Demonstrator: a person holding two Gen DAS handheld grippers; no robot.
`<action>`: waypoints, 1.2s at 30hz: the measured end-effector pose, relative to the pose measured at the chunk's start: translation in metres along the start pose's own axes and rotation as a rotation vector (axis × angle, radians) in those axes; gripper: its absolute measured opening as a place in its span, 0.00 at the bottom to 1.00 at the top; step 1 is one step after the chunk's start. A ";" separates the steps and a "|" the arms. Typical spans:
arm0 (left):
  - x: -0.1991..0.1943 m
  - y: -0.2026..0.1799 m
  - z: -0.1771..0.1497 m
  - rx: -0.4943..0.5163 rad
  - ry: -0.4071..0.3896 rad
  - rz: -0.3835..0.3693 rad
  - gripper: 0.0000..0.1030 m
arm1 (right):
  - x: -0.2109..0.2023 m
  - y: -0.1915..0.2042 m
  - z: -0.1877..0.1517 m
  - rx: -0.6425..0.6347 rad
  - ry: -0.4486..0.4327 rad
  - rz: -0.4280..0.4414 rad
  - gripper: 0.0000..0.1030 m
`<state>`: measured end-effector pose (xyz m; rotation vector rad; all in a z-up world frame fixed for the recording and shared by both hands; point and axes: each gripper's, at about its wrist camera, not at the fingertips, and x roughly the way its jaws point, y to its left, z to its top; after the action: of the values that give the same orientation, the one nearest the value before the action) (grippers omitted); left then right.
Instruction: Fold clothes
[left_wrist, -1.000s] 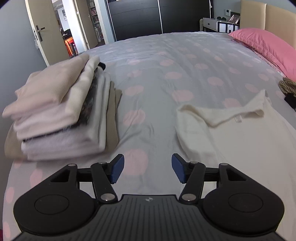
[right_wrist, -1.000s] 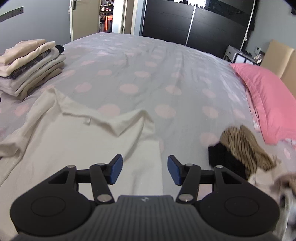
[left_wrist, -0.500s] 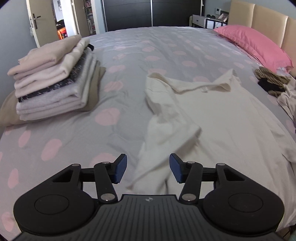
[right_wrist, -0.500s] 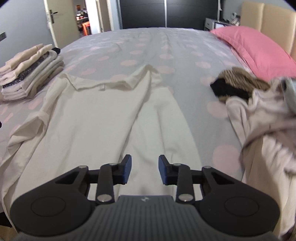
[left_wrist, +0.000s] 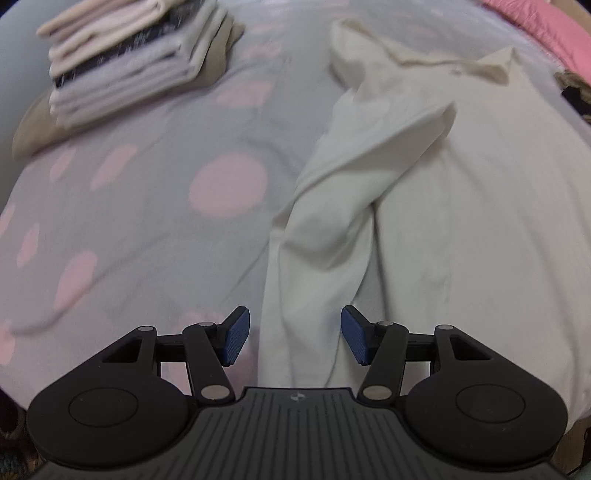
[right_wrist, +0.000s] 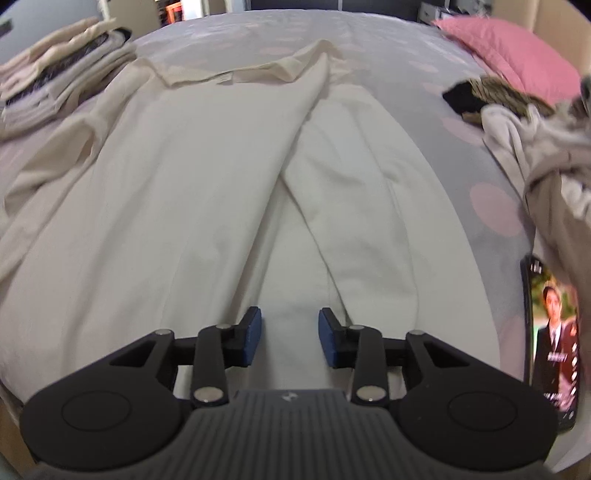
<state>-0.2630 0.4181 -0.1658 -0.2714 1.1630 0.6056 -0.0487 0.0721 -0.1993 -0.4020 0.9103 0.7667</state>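
Observation:
A cream shirt (left_wrist: 461, 221) lies spread on the grey, pink-dotted bedcover (left_wrist: 147, 206), collar at the far end. Its left sleeve (left_wrist: 332, 229) is folded along the shirt's edge. My left gripper (left_wrist: 294, 323) hovers over that sleeve's lower end; its jaws are opening and the blue pads touch nothing. In the right wrist view the shirt (right_wrist: 166, 192) fills the middle, with the other sleeve (right_wrist: 354, 206) folded inward. My right gripper (right_wrist: 290, 323) hangs above the cloth near the hem, jaws opening, no fabric pinched between them.
A stack of folded clothes (left_wrist: 129, 62) sits at the far left of the bed, the same stack (right_wrist: 55, 85) showing in the right wrist view. Unfolded garments (right_wrist: 546, 155) are heaped at the right, beside a lit phone (right_wrist: 550, 332). A pink pillow (right_wrist: 517, 48) lies at the far right.
Both grippers have pulled back and sunk toward the near end of the shirt and now point more steeply down. The right jaws stand narrower than a second ago.

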 end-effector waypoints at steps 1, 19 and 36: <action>0.004 0.002 -0.003 -0.009 0.020 0.006 0.50 | 0.000 0.002 0.000 -0.017 -0.003 -0.004 0.37; -0.078 0.123 0.069 -0.286 -0.296 0.188 0.02 | 0.001 -0.001 -0.003 -0.030 -0.004 -0.011 0.45; -0.034 0.187 0.095 -0.426 -0.187 0.260 0.52 | 0.003 -0.002 -0.005 -0.048 -0.013 -0.009 0.47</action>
<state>-0.3060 0.6070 -0.0780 -0.4192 0.8859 1.0880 -0.0490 0.0693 -0.2047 -0.4419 0.8788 0.7833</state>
